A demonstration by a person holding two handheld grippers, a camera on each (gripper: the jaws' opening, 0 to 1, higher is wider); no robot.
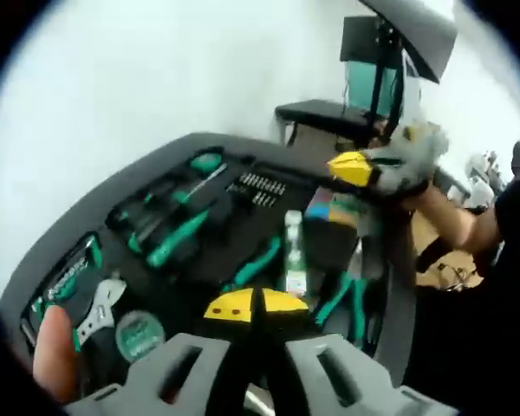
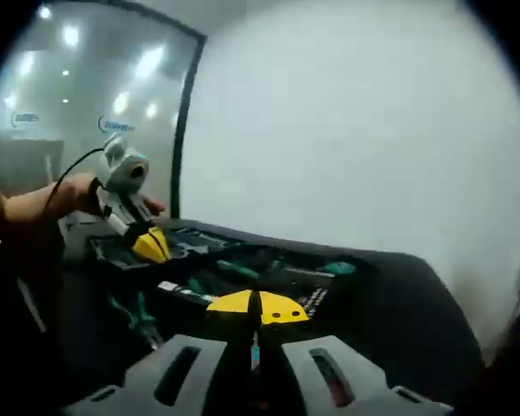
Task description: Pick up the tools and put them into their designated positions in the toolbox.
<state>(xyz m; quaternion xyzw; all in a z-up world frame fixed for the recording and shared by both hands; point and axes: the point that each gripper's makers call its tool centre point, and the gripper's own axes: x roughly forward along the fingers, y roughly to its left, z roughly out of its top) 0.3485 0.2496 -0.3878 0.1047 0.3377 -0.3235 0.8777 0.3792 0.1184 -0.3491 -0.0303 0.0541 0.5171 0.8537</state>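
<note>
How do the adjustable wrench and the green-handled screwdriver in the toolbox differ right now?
The adjustable wrench is bare silver metal; the green-handled screwdriver has a green and black grip. The wrench is short and broad-headed; the screwdriver is long and slim. Both lie in the toolbox foam.

Both views soft, with motion blur throughout. Strong fisheye bending at edges. Left gripper view: white wall [image 1: 156,69] overexposed, near featureless; toolbox [image 1: 35,277] interior dark, tools low in contrast, other gripper [image 1: 364,167] smeared by blur. Right gripper view: dimmer overall, wall [image 2: 355,121] grey-white and evenly lit, ceiling lights [image 2: 147,61] reflected as glare spots in glass panel [image 2: 87,95] at left. Toolbox [image 2: 390,286] mostly in shadow, detail lost. Foreground out of focus in both.
</note>
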